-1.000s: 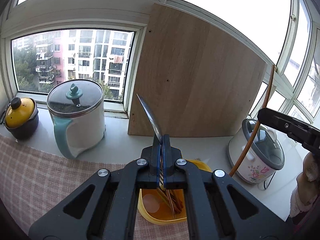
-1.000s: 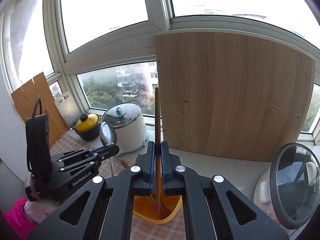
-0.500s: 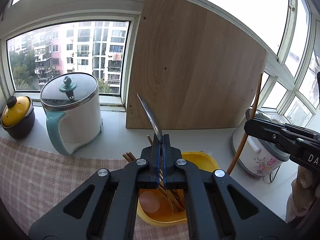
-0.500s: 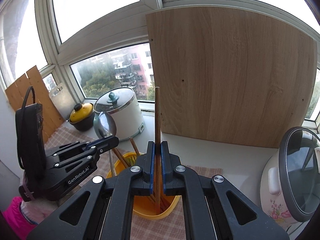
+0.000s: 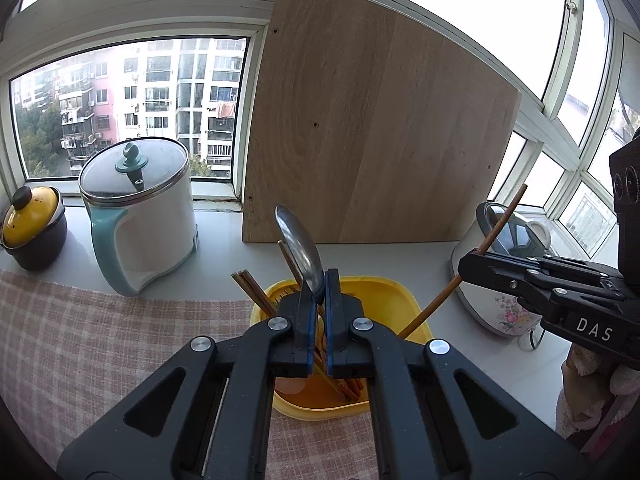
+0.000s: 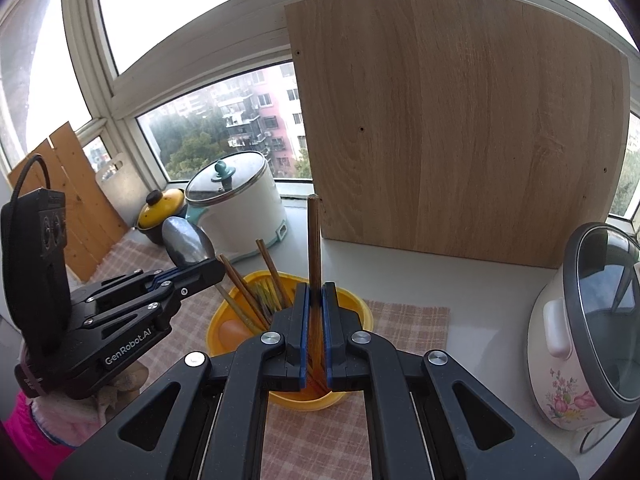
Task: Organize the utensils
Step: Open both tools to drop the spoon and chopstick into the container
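Your left gripper pinched a glossy steel spoon, your right gripper clamped a slim wooden chopstick, both over the rounded yellow plastic holder

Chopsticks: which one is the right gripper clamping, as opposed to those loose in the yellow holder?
The dark brown chopstick standing upright between the right gripper fingers. The other chopsticks lean loose against the yellow holder rim, ungripped.
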The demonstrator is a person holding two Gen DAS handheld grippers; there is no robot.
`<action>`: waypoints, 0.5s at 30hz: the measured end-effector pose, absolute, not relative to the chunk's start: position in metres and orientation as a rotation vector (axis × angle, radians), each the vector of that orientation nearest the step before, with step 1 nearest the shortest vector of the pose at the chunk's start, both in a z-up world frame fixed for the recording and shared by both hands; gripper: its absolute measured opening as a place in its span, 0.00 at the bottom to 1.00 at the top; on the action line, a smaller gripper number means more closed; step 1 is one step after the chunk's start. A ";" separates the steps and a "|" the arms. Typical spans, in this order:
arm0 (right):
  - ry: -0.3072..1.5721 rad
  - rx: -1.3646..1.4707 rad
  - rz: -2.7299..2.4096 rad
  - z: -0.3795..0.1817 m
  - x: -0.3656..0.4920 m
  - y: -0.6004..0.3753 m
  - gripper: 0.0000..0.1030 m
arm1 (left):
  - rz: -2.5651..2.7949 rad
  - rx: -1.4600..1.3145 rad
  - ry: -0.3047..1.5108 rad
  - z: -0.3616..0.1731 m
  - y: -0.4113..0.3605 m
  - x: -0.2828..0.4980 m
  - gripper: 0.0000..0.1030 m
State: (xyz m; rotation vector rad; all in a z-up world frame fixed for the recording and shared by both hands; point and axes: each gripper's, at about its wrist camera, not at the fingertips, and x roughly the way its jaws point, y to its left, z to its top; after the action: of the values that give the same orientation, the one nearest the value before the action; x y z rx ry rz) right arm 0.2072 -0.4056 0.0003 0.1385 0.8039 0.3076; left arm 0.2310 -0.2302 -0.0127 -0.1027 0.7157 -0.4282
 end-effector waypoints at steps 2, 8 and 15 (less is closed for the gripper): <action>0.810 0.136 0.304 -0.002 0.204 -0.406 0.04 | -0.431 -0.100 0.714 -0.012 -0.230 0.227 0.01; 0.831 0.146 0.290 -0.005 0.200 -0.407 0.26 | -0.435 -0.100 0.709 -0.009 -0.227 0.216 0.13; 0.828 0.143 0.278 -0.006 0.181 -0.404 0.30 | -0.436 -0.105 0.697 -0.006 -0.217 0.195 0.13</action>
State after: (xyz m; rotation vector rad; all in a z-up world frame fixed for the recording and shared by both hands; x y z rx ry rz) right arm 0.1809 -0.4043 -0.0056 0.1428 0.8279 0.2784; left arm 0.1950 -0.2169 -0.0055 -0.1049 0.6972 -0.4365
